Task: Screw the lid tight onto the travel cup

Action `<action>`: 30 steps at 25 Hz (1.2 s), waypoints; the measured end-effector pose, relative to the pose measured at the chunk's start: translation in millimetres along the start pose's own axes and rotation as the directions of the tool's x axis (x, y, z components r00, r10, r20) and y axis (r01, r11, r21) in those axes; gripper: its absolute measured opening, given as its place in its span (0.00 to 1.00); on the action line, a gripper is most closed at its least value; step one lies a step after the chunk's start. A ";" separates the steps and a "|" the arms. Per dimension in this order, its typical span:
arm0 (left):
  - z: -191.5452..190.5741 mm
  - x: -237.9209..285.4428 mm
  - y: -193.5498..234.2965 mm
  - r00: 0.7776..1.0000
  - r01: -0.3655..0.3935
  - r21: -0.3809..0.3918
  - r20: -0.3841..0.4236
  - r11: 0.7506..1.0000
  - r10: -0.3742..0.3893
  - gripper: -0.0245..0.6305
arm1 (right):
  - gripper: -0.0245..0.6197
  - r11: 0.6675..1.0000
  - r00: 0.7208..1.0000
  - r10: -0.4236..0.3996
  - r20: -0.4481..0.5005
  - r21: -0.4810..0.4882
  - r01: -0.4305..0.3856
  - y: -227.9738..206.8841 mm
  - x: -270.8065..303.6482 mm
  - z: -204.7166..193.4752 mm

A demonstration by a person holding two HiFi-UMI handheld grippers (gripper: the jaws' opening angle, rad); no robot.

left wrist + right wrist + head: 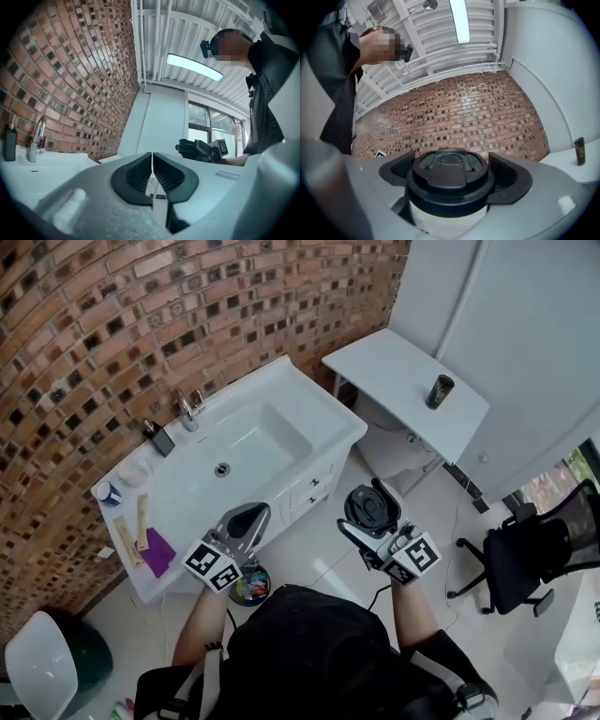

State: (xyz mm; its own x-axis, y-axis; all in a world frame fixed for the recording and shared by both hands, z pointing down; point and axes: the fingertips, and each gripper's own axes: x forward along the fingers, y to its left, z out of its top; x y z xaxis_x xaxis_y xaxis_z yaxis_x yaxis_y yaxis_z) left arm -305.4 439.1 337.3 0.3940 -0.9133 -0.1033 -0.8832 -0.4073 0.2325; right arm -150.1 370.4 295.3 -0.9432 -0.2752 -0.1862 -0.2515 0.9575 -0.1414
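Observation:
The travel cup has a white body [444,219] and a black flip-top lid [449,174] seated on its mouth. My right gripper [450,165] is shut on the cup just below the lid, one black pad on each side. In the head view the lid [367,507] faces up at me, held by the right gripper [371,518] over the floor in front of the sink cabinet. My left gripper [247,521] hangs to the cup's left, apart from it. Its pads [140,172] are pressed together with nothing between them.
A white sink [281,390] with a faucet [190,411] and a dark soap bottle [160,438] runs along the brick wall. A white table [394,367] carries a dark can [439,391]. A black office chair [525,554] stands at the right, a small bin [249,586] below the left gripper.

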 end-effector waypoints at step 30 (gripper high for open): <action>-31.5 124.2 -127.1 0.887 0.452 -0.074 -0.061 0.889 -0.457 0.05 | 0.80 0.888 0.891 -0.452 0.042 -0.075 0.454 -9.0 -168.6 31.7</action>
State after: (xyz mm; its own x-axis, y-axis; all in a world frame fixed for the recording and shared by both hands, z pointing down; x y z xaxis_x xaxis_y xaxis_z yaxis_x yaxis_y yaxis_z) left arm -136.2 377.4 325.4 0.7687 -0.6244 -0.1387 -0.5880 -0.7752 0.2310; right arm 18.0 405.5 297.1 -0.7175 -0.6818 -0.1427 -0.6678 0.7316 -0.1372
